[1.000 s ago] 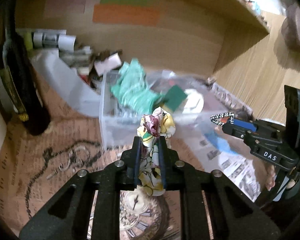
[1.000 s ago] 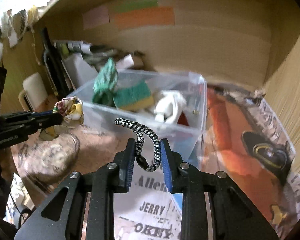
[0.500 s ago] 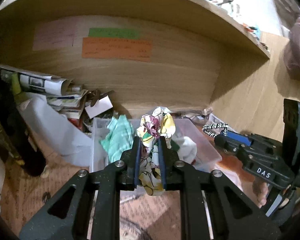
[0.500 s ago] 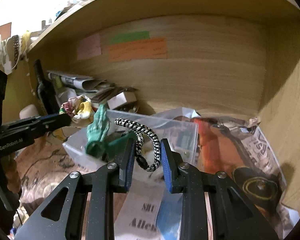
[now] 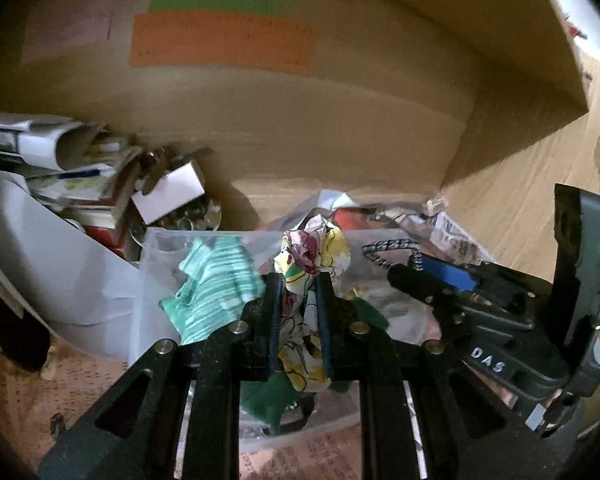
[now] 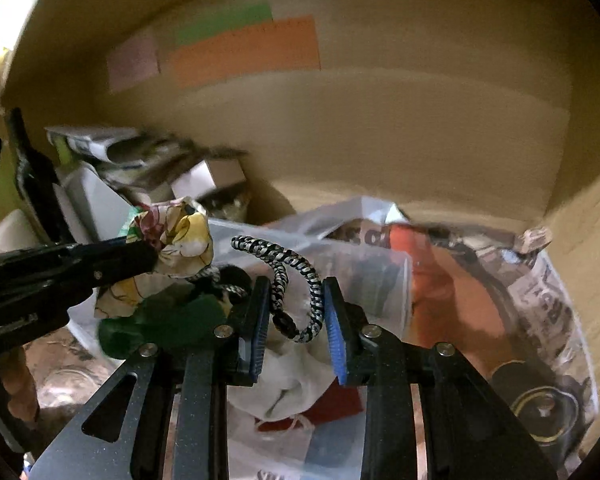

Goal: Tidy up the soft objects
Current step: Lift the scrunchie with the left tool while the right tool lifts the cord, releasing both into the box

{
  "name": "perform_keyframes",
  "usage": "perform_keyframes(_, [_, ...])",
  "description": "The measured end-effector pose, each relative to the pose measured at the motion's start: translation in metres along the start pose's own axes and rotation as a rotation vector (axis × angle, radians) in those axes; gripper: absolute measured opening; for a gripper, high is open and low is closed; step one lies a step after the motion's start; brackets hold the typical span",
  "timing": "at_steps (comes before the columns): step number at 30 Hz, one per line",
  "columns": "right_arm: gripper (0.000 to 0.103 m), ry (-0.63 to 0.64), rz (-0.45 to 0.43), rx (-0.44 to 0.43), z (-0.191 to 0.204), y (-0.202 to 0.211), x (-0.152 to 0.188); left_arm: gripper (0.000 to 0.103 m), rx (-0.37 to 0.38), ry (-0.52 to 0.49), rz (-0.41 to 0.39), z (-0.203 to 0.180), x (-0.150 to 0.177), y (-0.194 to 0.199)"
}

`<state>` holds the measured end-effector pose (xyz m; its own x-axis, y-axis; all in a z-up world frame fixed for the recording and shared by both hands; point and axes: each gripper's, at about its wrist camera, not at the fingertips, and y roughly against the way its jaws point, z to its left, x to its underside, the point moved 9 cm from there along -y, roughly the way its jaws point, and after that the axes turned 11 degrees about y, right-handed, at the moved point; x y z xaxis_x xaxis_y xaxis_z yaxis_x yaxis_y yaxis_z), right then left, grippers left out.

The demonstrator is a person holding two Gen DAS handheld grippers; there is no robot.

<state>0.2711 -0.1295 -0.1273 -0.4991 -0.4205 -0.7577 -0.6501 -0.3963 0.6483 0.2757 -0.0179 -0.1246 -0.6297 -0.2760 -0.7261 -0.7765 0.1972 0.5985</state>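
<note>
My left gripper [image 5: 296, 292] is shut on a crumpled floral cloth [image 5: 312, 256] and holds it over the clear plastic bin [image 5: 152, 280]; the cloth also shows in the right wrist view [image 6: 180, 236]. My right gripper [image 6: 296, 312] is shut on a black-and-white braided cord loop [image 6: 288, 276], also over the bin [image 6: 388, 276]. The cord shows at the right in the left wrist view [image 5: 392, 250]. In the bin lie a green striped cloth [image 5: 212, 288], a green sponge [image 6: 160, 324] and a white cloth [image 6: 288, 380].
A pile of papers, rolled newspaper [image 5: 32, 140] and a small white box [image 5: 172, 192] sits at the back left. Newspaper sheets [image 6: 540, 300] cover the shelf floor at the right. A wooden back wall with coloured notes [image 5: 220, 40] and a side wall [image 5: 540, 168] close the space.
Both grippers have moved forward and down over the bin with their loads still held. The bin now lies directly beneath the fingers.
</note>
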Motion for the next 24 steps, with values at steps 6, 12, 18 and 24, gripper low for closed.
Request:
perform_keyframes(6, [0.038, 0.006, 0.056, 0.005, -0.001, -0.017, 0.011, 0.017, -0.016, -0.020, 0.037, -0.001, 0.007, -0.020])
perform_keyframes(12, [0.057, 0.019, 0.052, 0.035, -0.004, -0.016, 0.012, 0.028, -0.020, -0.025, 0.042, -0.001, 0.009, -0.022])
perform_keyframes(18, [0.057, 0.026, -0.004, 0.052, -0.004, 0.003, 0.000, 0.029, 0.005, -0.029, -0.016, -0.004, 0.000, 0.005])
perform_keyframes(24, [0.064, 0.039, -0.112, 0.065, 0.003, 0.045, -0.018, 0.030, 0.014, -0.053, -0.121, -0.011, -0.011, 0.048])
